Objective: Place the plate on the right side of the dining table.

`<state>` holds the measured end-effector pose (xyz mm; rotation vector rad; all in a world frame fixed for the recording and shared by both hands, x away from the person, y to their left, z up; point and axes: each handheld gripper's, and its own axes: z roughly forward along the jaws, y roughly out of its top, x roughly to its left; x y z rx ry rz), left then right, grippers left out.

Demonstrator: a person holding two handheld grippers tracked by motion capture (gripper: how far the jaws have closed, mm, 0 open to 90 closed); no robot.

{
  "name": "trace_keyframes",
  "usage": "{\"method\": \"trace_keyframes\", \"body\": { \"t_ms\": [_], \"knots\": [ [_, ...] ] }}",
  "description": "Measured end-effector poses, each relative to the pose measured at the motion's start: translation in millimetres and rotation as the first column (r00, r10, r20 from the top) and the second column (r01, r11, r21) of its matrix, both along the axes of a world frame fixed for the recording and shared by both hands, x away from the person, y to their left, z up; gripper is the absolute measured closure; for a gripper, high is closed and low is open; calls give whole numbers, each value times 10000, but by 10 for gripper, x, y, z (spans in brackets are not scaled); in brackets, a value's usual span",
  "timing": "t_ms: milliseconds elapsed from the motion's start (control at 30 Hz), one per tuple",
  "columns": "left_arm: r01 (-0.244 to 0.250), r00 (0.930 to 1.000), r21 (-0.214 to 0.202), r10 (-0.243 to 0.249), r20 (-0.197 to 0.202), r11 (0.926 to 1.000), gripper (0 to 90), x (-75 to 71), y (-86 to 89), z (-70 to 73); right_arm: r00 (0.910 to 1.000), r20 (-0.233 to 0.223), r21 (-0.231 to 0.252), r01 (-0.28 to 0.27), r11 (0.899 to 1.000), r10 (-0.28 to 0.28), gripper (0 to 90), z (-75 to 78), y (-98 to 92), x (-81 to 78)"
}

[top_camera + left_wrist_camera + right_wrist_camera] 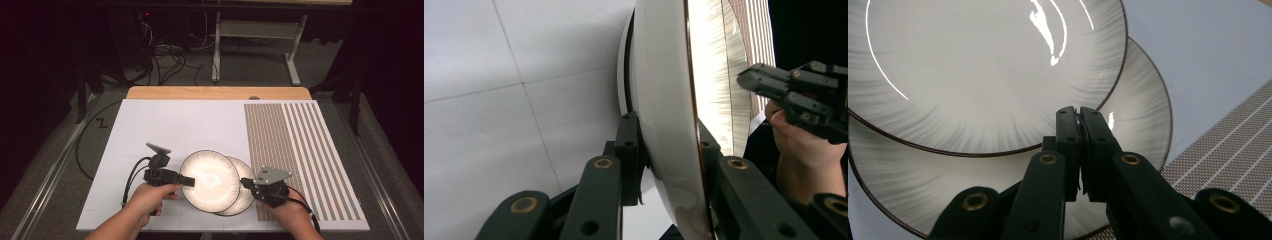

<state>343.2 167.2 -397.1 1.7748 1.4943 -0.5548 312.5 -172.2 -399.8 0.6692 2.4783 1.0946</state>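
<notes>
Two white plates with grey-streaked, dark-edged rims lie overlapping on the white board near the front edge. The upper plate (210, 175) (973, 65) rests partly on the lower plate (246, 197) (1143, 95). My left gripper (189, 180) (666, 127) is shut on the upper plate's left rim, which stands edge-on (664, 100) between its jaws. My right gripper (247, 184) (1079, 112) is shut with nothing between its jaws, its tips just over the lower plate's right side. It also shows at the right of the left gripper view (746, 80).
The white board (165, 125) covers most of the table. A brown-and-white striped mat (300, 150) lies along its right side, close to the lower plate. A wooden strip (215, 92) runs along the far edge, with cables and a metal frame on the floor beyond.
</notes>
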Motion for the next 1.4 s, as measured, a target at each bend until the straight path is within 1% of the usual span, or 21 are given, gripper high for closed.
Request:
{"method": "trace_keyframes", "body": {
  "t_ms": [133,267,333,367,400,500,600,733,767,833,933,967,1067,1167,1267,1333,1400],
  "knots": [
    [11,10000,66,-12,76,10000,733,-5,-4,11,9996,-16,187,298,9994,-298,843,3,-64,19],
    [-41,9998,88,40,185,10000,736,-14,-12,19,9988,-47,336,488,9982,-487,797,8,-111,33],
    [-103,9997,94,100,235,9999,738,-17,-10,23,9985,38,430,549,9976,-551,764,13,-146,40],
    [-131,9996,106,128,262,9999,738,-17,-7,26,9985,38,430,549,9976,-551,764,13,-146,40],
    [-80,9996,123,77,283,9999,739,-14,6,30,9980,15,475,638,9968,-639,750,14,-159,39],
    [-218,9988,145,212,435,9997,748,-6,35,56,9960,35,679,893,9937,-898,710,12,-207,60],
    [-332,9974,178,320,641,9993,755,0,61,88,9942,-14,840,1071,9907,-1074,681,13,-254,81],
    [-241,9947,285,211,1011,9993,762,0,69,126,9919,79,966,1256,9874,-1269,611,8,-302,84],
    [-269,9935,249,240,1115,9993,763,0,67,131,9909,117,1013,1323,9860,-1342,591,7,-313,87],
    [-239,9911,263,202,1313,9994,767,6,69,140,9896,72,1198,1420,9826,-1439,566,7,-333,88],
    [-173,9846,348,109,1744,9992,769,12,73,159,9878,143,1314,1520,9796,-1552,531,18,-359,86],
    [-180,9818,285,123,1895,9994,772,12,76,165,9874,169,1337,1539,9790,-1575,526,21,-371,85],
    [-153,9725,264,87,2329,9995,780,13,89,185,9854,186,1497,1648,9749,-1694,511,33,-427,83],
    [-164,9622,266,86,2722,9995,783,5,98,198,9818,226,1702,1821,9685,-1886,487,49,-501,89],
    [-149,9502,230,70,3116,9996,784,-7,109,195,9784,257,1838,1972,9630,-2053,476,60,-580,92],
    [-113,9395,276,12,3425,9996,783,-21,110,196,9757,248,1920,2092,9588,-2178,464,63,-631,95],
    [-88,9271,333,-44,3749,9994,782,-37,116,198,9729,280,1982,2196,9552,-2295,451,69,-678,96]
  ]
}}
